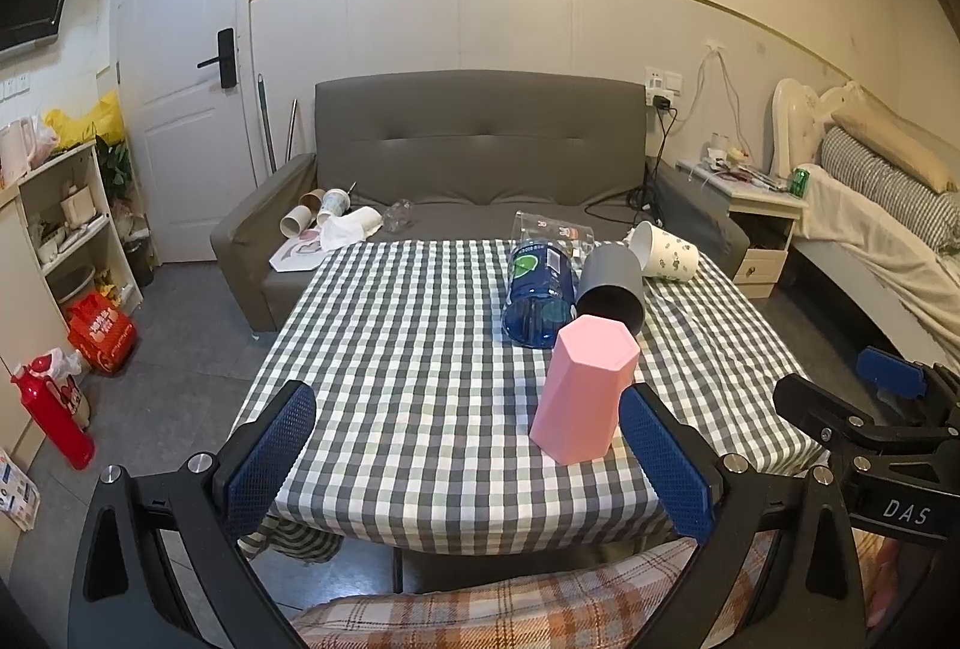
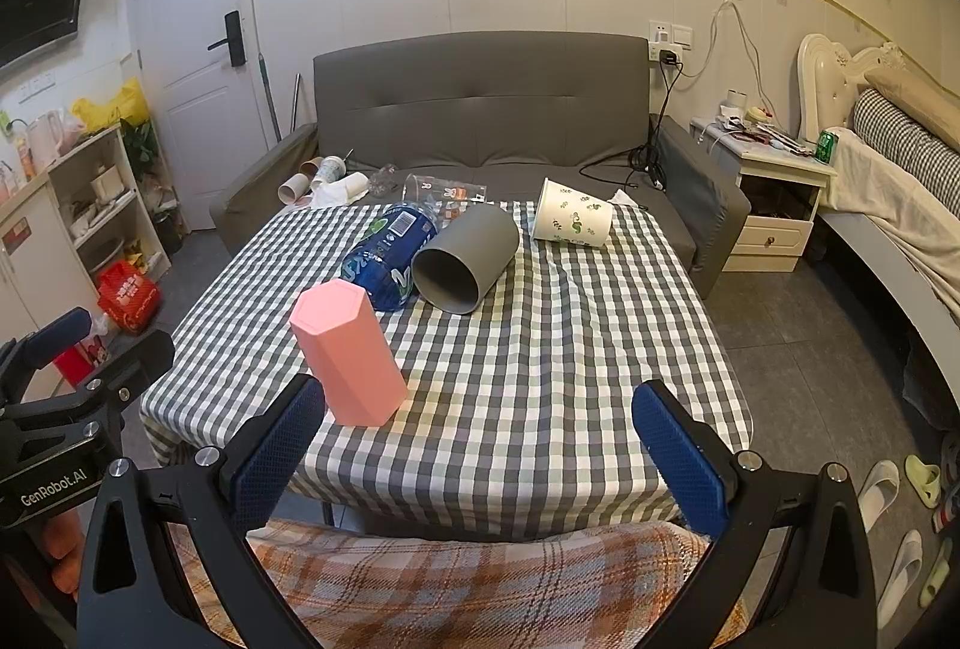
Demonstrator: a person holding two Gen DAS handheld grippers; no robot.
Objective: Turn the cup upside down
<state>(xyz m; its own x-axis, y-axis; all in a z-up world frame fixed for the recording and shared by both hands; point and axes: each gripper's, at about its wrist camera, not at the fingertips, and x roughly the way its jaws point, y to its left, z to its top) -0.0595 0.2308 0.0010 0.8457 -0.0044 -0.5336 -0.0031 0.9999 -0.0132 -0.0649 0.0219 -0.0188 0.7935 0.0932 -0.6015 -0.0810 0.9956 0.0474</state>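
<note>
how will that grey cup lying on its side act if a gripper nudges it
The grey cup looks round and smooth, lying on its side, so it would probably roll. The blue bottle touching it may block rolling that way. It looks empty and rigid, so likely light.

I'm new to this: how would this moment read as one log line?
left gripper: open, empty | right gripper: open, empty | pink cup: upside down on table | grey cup: on side

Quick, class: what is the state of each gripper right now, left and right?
Left gripper: open, holding nothing; the pink cup stands just beyond its right finger.
Right gripper: open, holding nothing.
</note>
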